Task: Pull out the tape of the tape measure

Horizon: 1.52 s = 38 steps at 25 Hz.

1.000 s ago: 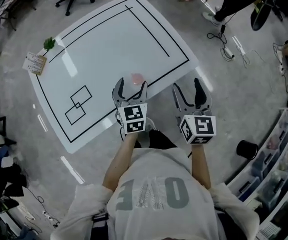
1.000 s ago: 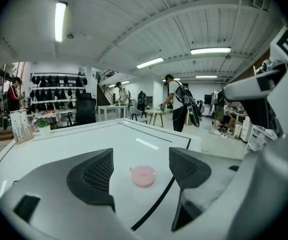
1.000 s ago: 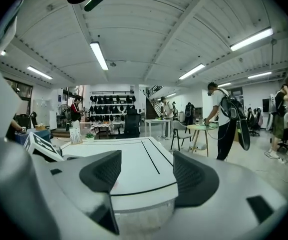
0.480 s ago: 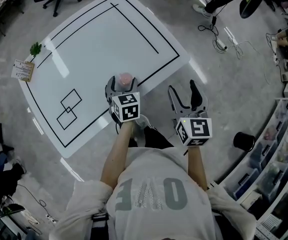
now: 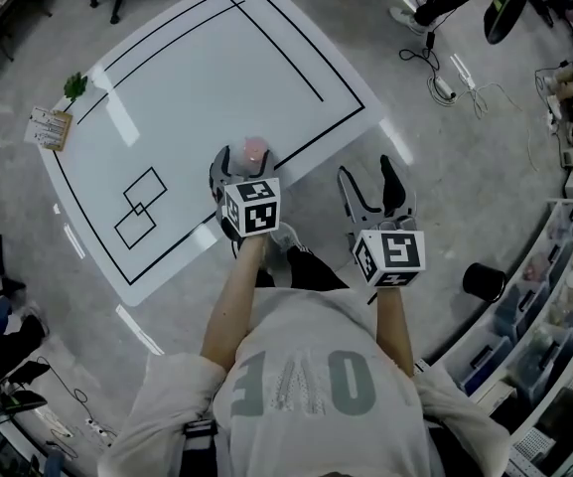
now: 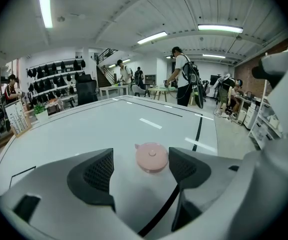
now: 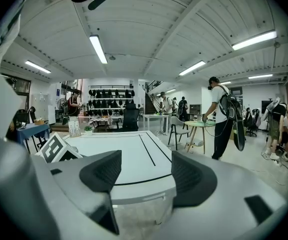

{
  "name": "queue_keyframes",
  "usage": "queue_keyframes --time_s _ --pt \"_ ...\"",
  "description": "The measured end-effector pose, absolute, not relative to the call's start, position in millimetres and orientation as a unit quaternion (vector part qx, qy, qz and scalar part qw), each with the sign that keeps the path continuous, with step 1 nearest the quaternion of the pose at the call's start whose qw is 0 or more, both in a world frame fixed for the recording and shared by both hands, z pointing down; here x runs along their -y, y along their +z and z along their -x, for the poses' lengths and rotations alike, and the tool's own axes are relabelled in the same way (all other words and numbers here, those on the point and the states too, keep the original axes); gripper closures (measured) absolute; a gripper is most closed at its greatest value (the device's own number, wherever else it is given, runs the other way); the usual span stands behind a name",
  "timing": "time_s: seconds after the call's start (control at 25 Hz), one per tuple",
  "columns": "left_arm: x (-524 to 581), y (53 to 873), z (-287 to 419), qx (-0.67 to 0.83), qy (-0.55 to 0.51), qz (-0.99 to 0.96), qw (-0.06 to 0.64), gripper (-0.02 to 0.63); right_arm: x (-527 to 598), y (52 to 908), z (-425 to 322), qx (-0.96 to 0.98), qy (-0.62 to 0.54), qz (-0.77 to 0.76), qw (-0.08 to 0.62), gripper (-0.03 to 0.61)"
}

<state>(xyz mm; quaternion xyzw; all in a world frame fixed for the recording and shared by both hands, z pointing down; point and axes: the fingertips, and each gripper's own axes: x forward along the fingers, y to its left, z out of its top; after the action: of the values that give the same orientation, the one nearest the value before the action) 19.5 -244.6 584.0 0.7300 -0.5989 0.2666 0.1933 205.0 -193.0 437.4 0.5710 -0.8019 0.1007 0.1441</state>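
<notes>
Step in hand: approach to the first grasp, with no tape drawn out yet. One tape measure (image 6: pixel 151 157), a round pink case, lies flat on the table (image 5: pixel 197 78) near the edge closest to the person, beside a black border line. One left gripper (image 6: pixel 141 169) sits low over that edge with its jaws spread apart and nothing clasped; the case lies just ahead of the pads, in line with the gap between them. One right gripper (image 7: pixel 143 171) hangs off the table, over the floor just beside its near corner, jaws likewise spread and empty, pointed across the tabletop. Next move, as judged: the left gripper goes forward and closes on the case to pin it; the right then has to come in over the table and pinch the tape's end, probably the small tab that seems to show at the case's left rim, before pulling away. That tab is small and low, so the pinch calls for care. Other items: one white table marked with black lines, two overlapping drawn squares (image 5: pixel 145 207), one small potted plant (image 5: pixel 75 87) and one printed card (image 5: pixel 48 127) at the far left corner, well apart from the work.
</notes>
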Motion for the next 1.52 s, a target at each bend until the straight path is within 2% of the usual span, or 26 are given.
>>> queue_keyframes --time_s 0.64,0.84,1.0,1.32,1.52 --pt "241 583 31 0.626 0.276 -0.707 0.178 0.288 191 443 -189 0.811 0.102 -0.555 0.155 0.264" --pt "251 564 8 0.570 0.249 -0.769 0.147 0.288 191 447 -189 0.811 0.107 -0.554 0.157 0.264" --pt "261 564 -16 0.493 0.269 -0.819 0.115 0.288 190 450 -190 0.810 0.111 -0.555 0.155 0.265" --pt "269 588 -27 0.441 0.318 -0.828 0.137 0.291 191 455 -206 0.800 0.125 -0.568 0.150 0.265" --pt "268 594 -28 0.424 0.339 -0.828 0.143 0.318 192 461 -214 0.794 0.137 -0.574 0.148 0.265"
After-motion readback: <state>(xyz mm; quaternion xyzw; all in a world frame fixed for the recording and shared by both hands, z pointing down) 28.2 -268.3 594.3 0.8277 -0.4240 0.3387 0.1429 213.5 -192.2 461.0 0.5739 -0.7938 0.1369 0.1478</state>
